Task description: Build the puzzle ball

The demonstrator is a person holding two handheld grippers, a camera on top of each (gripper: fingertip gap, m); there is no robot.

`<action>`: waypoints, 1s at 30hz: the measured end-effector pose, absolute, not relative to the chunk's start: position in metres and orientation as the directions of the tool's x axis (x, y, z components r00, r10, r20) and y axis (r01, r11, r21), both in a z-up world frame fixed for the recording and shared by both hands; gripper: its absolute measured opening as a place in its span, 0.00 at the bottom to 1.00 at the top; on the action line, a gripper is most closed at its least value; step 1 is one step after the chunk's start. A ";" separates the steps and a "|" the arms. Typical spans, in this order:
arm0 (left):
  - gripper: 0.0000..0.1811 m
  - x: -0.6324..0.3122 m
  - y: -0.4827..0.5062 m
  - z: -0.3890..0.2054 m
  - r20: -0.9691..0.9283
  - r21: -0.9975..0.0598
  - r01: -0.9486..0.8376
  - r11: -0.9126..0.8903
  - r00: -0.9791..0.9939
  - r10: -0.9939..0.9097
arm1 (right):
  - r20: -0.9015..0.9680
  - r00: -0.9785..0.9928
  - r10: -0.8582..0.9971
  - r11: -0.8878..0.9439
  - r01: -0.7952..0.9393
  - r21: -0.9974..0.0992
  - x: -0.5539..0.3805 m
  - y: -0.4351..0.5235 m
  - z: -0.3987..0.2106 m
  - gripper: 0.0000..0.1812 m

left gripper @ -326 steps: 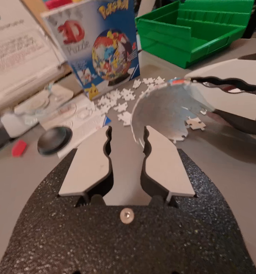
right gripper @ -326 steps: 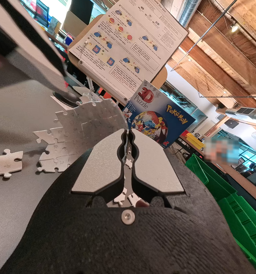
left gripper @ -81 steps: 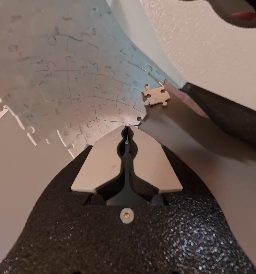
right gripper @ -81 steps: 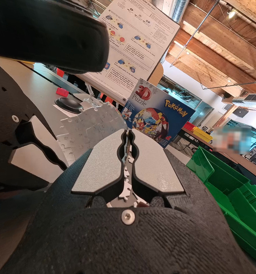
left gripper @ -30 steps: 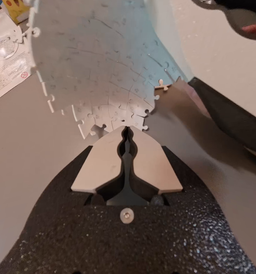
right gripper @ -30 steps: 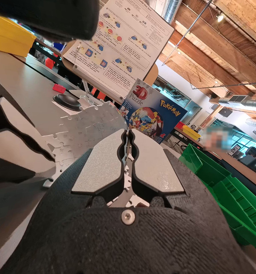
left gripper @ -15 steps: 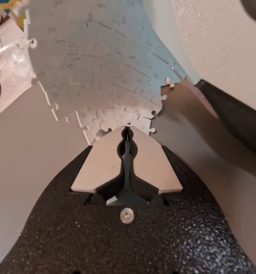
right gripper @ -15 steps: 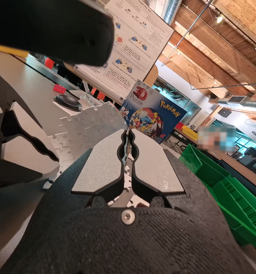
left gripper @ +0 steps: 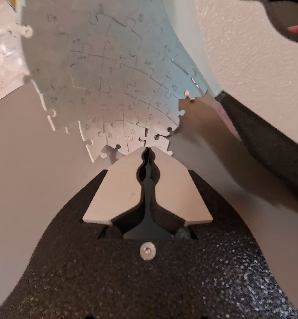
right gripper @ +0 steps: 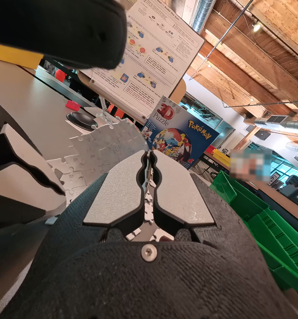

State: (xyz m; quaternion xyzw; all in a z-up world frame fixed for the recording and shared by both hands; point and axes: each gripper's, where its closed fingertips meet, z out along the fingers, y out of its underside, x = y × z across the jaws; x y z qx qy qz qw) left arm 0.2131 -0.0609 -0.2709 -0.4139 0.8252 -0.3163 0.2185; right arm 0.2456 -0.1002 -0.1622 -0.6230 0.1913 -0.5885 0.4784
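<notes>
The half-built puzzle ball is a curved grey shell of joined pieces [left gripper: 110,77], seen from its numbered inner side. My left gripper [left gripper: 148,149] is shut on a puzzle piece [left gripper: 159,140] at the shell's lower rim; a thin dark seam shows between this piece and its neighbour. My right gripper [right gripper: 149,152] is shut on the shell's rim [right gripper: 106,146] and holds it upright over the table. The right gripper's fingers [left gripper: 265,138] fill the right side of the left wrist view. The left gripper [right gripper: 23,172] fills the left side of the right wrist view.
The puzzle box [right gripper: 179,138] stands behind the shell, with an instruction board [right gripper: 153,60] behind it. A black stand [right gripper: 81,120] and a small red block [right gripper: 73,104] lie at the back left. Loose white pieces [right gripper: 148,208] lie under my right gripper. Green bins [right gripper: 265,233] stand at the right. Left tips to right tips: about 11 cm.
Over the last second the shell has swung a little to the right and nearer in the left wrist view. Both grippers stay shut; 10.9 s ago the left one was open.
</notes>
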 end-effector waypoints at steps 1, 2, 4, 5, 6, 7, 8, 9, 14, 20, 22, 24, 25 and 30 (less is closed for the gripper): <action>0.00 0.215 -0.061 -0.267 -0.101 -0.718 -0.534 0.446 -0.555 -0.826 | 0.549 0.234 -0.802 -0.468 0.324 -0.822 0.246 -0.100 -0.162 0.02; 0.00 0.218 -0.063 -0.263 -0.101 -0.739 -0.515 0.435 -0.554 -0.826 | 0.550 0.233 -0.802 -0.469 0.324 -0.822 0.246 -0.100 -0.162 0.02; 0.00 0.220 -0.070 -0.257 -0.110 -0.764 -0.469 0.442 -0.581 -0.806 | 0.549 0.234 -0.802 -0.468 0.324 -0.822 0.246 -0.100 -0.162 0.02; 0.00 0.220 -0.071 -0.260 -0.126 -0.747 -0.471 0.469 -0.593 -0.796 | 0.548 0.234 -0.803 -0.468 0.322 -0.823 0.246 -0.100 -0.163 0.02; 0.00 0.220 -0.071 -0.265 -0.139 -0.726 -0.475 0.497 -0.606 -0.783 | 0.546 0.235 -0.804 -0.466 0.323 -0.824 0.246 -0.100 -0.162 0.02; 0.00 0.221 -0.072 -0.269 -0.149 -0.716 -0.474 0.512 -0.613 -0.776 | 0.544 0.236 -0.805 -0.463 0.322 -0.826 0.246 -0.100 -0.162 0.02; 0.00 0.222 -0.072 -0.271 -0.157 -0.708 -0.477 0.520 -0.613 -0.775 | 0.542 0.236 -0.806 -0.463 0.320 -0.827 0.246 -0.100 -0.163 0.02; 0.00 0.223 -0.072 -0.271 -0.163 -0.708 -0.473 0.524 -0.613 -0.773 | 0.540 0.237 -0.808 -0.460 0.319 -0.829 0.247 -0.100 -0.163 0.02; 0.00 0.231 -0.070 -0.272 -0.115 -0.702 -0.534 0.472 -0.569 -0.814 | 0.533 0.238 -0.812 -0.454 0.316 -0.833 0.247 -0.101 -0.163 0.02; 0.00 0.231 -0.069 -0.272 -0.062 -0.710 -0.576 0.406 -0.522 -0.851 | 0.530 0.240 -0.813 -0.451 0.317 -0.835 0.247 -0.100 -0.163 0.02; 0.00 0.230 -0.069 -0.272 -0.054 -0.708 -0.581 0.401 -0.521 -0.852 | 0.530 0.241 -0.813 -0.449 0.318 -0.835 0.247 -0.099 -0.163 0.02; 0.00 0.229 -0.069 -0.272 -0.050 -0.706 -0.584 0.402 -0.524 -0.850 | 0.526 0.244 -0.814 -0.446 0.318 -0.837 0.247 -0.099 -0.163 0.02; 0.00 0.229 -0.069 -0.272 -0.049 -0.704 -0.585 0.403 -0.526 -0.849 | 0.523 0.245 -0.816 -0.443 0.317 -0.839 0.246 -0.099 -0.163 0.02; 0.00 0.230 -0.069 -0.273 -0.046 -0.688 -0.594 0.416 -0.537 -0.843 | 0.521 0.245 -0.818 -0.441 0.315 -0.841 0.245 -0.098 -0.163 0.02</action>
